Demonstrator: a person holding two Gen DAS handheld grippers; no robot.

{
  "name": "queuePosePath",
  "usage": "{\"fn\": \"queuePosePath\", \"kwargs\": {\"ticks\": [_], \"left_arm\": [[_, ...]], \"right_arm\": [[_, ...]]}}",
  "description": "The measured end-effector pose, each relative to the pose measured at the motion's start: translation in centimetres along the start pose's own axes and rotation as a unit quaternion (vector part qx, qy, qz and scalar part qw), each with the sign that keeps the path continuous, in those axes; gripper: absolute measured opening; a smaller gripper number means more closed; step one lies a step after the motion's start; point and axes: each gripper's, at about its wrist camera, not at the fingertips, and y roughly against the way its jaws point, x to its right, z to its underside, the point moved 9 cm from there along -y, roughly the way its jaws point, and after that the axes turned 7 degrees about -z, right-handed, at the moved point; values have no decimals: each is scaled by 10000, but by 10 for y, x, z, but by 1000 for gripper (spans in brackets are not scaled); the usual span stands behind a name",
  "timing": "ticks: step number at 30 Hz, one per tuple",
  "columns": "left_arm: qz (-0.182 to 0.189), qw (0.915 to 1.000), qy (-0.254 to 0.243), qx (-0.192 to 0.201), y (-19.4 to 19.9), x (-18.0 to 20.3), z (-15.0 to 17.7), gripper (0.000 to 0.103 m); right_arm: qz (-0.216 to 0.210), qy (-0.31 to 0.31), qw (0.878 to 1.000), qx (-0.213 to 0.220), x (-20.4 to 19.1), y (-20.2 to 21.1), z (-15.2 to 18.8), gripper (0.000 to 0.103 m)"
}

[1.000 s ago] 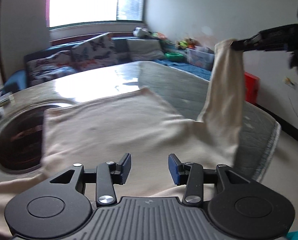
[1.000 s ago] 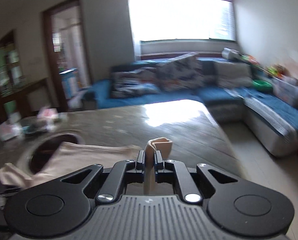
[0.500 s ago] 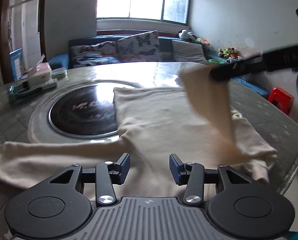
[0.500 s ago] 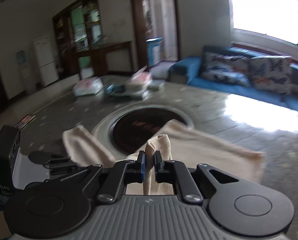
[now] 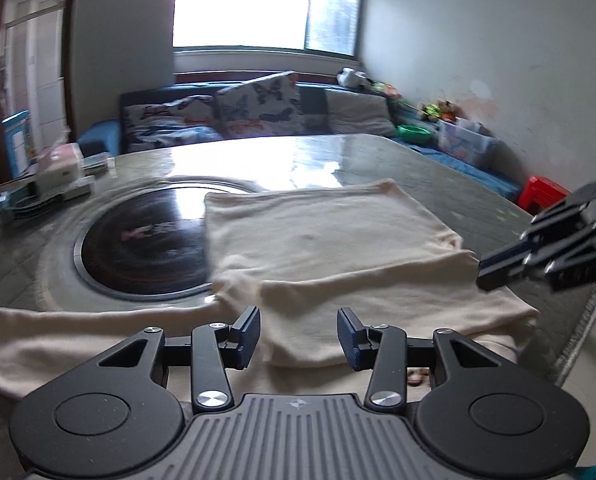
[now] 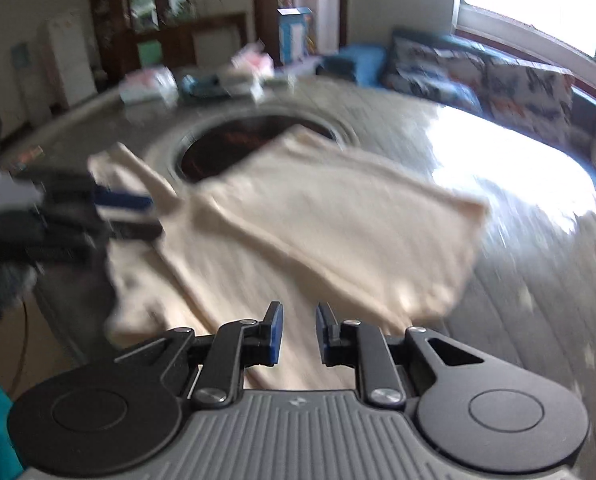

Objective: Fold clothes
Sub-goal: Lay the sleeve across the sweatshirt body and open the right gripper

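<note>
Both your left claw point(image 5: 298, 334) and right claw point(image 6: 298, 334) hang spread and empty over the cream garment point(image 5: 326, 240), its right sleeve point(image 5: 378, 292) lying folded inward, freeing you for the other sleeve.

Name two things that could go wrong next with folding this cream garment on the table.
1. The cream garment reaches the table edge at its near right corner, so a tug might slide it off.
2. The left sleeve lies spread out; both the left gripper and right gripper are open, so the fold could end up lopsided.

Shirt point(image 5: 330, 240) on table point(image 5: 257, 156), R of hob point(image 5: 145, 248)
</note>
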Motion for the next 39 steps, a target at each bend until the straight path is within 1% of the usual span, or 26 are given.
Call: {"fn": "queuePosePath", "kwargs": {"ticks": [1,5,9,11,14,15,17,19,21,23,26,28,30,33,36,38,39], "left_arm": [[59,10000,-63,-26,-4,5,1,45],[226,9993,-224,-174,-17,20,5,45],[253,9989,-235,-326,-25,24,11,45],[243,9988,-222,-362,-27,24,12,45],[238,9989,-146,-366,-24,19,11,45],[221,9990,-107,-364,-23,17,10,45],[141,9994,35,-326,-17,6,9,46],[-30,9994,182,-285,-11,-9,7,46],[-328,9985,340,-261,-6,-29,7,47],[-635,9963,521,-238,0,-50,9,47],[-1286,9880,826,-238,11,-90,17,47],[-1715,9792,1051,-278,19,-116,25,47],[-2118,9682,1292,-335,28,-143,34,47],[-2536,9536,1592,-325,42,-176,44,47],[-2946,9376,1814,-351,49,-205,51,52],[-3063,9301,1985,-411,48,-220,55,52],[-3062,9288,2039,-436,45,-224,55,52]], "right_arm": [[74,-32,9999,-63,6,-1,8,17],[94,-234,9996,-144,20,3,26,18],[161,-166,9996,135,26,7,8,18],[153,-218,9994,236,32,0,-3,18],[173,-303,9993,138,44,-17,-4,18],[114,-330,9993,132,45,-22,-3,17],[107,-284,9995,122,43,-21,-3,19],[165,-110,9997,169,36,-18,-7,20],[137,109,9996,204,26,-16,-12,20],[24,272,9994,217,14,-19,-19,21],[-218,531,9981,204,-6,-27,-30,23],[-374,728,9965,189,-21,-33,-37,24],[-531,870,9946,194,-36,-39,-44,24],[-754,1050,9914,221,-57,-47,-53,24],[-958,1220,9877,211,-77,-57,-58,24],[-1030,1279,9863,165,-86,-64,-58,24],[-1056,1312,9856,132,-90,-67,-57,24]]}}
